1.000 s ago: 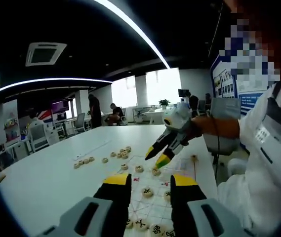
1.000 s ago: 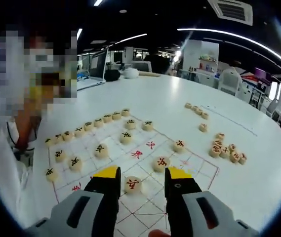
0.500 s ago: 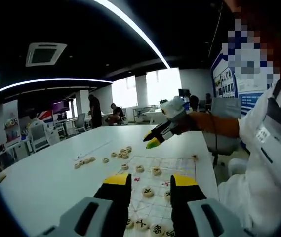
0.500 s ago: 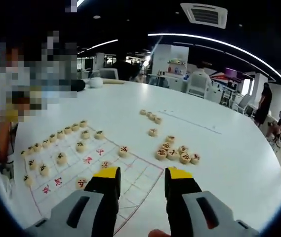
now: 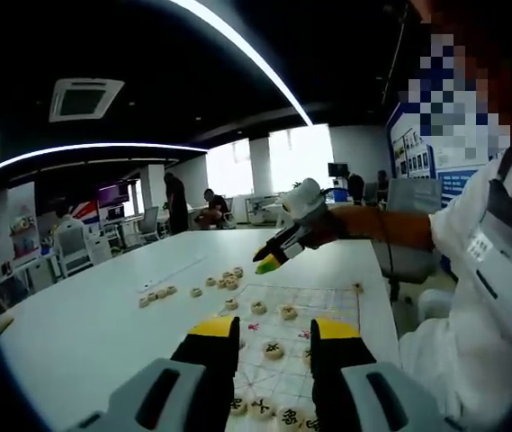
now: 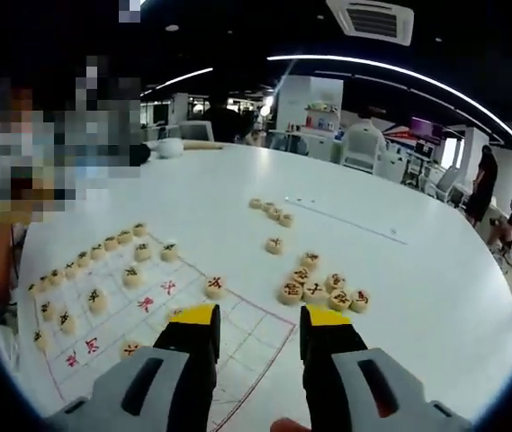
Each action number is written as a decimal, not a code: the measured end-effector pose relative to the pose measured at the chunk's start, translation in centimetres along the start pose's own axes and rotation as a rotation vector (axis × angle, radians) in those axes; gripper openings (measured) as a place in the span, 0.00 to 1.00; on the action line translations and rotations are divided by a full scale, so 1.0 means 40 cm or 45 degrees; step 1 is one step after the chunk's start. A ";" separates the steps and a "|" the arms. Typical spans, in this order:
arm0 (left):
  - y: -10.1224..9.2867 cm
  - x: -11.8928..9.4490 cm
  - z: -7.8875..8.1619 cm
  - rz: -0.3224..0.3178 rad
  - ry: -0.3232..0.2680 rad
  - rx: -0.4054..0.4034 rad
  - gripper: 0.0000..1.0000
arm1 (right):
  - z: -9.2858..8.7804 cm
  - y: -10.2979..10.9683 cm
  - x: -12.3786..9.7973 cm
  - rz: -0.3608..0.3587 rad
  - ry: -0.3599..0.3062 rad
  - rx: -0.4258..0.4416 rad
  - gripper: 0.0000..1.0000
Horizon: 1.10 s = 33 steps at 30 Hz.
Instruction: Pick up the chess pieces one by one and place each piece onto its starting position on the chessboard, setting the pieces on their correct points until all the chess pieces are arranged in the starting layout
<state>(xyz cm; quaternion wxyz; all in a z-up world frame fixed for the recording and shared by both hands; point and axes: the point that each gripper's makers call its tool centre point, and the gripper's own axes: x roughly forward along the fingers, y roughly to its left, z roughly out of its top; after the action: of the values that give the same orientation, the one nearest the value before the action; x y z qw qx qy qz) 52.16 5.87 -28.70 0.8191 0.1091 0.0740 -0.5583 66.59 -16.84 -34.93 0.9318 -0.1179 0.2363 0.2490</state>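
On a large white round table [image 6: 399, 180] lies a pale paper chessboard with a red-lined grid [image 6: 238, 333], its near corner reaching toward the table's edge. In the right gripper view, the right gripper [image 6: 257, 326], grey with yellow-tipped black jaws, hangs above the board's right edge with its jaws apart and nothing between them. Just beyond that edge, on bare table, sits a cluster of round pale wooden chess pieces with dark and red characters [image 6: 320, 288]. One single piece [image 6: 275, 244] lies a little farther out, and a short row of four pieces [image 6: 271, 211] lies farther still toward the table's middle. On the board, a line of pieces [image 6: 85, 258] runs along its far left edge, with more scattered across the grid, including one [image 6: 214, 286] near the right edge.

In the left gripper view, the left gripper [image 5: 272, 334] is held low over the near end of the chessboard [image 5: 314, 306], its jaws spread and empty. The right gripper [image 5: 267, 263] comes in from the right, raised above the far side of the board, held by a gloved hand [image 5: 305, 205]; its yellow tips look close together, and I cannot tell from here whether they grip anything. Loose pieces [image 5: 224, 281] lie on the table left of the board.
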 end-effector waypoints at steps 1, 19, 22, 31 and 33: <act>0.002 -0.002 0.000 0.004 -0.001 -0.001 0.33 | 0.003 -0.001 0.005 -0.001 0.001 -0.002 0.36; 0.010 -0.006 -0.003 0.017 0.003 -0.002 0.33 | -0.034 -0.037 0.054 0.001 0.057 0.027 0.36; 0.008 -0.006 -0.003 0.017 0.005 0.000 0.33 | -0.055 -0.058 0.048 -0.021 0.067 0.052 0.36; 0.012 -0.006 -0.006 0.018 0.009 -0.001 0.33 | -0.094 -0.110 -0.076 -0.079 0.019 0.132 0.31; 0.013 -0.004 -0.005 0.017 0.007 -0.002 0.33 | -0.102 -0.107 -0.101 -0.079 0.016 0.124 0.31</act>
<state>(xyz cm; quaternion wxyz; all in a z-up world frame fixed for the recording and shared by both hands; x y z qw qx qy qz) 52.58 6.25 -28.81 0.8227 0.1104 0.0760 -0.5525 64.16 -23.52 -35.98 0.9422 -0.0813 0.2502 0.2075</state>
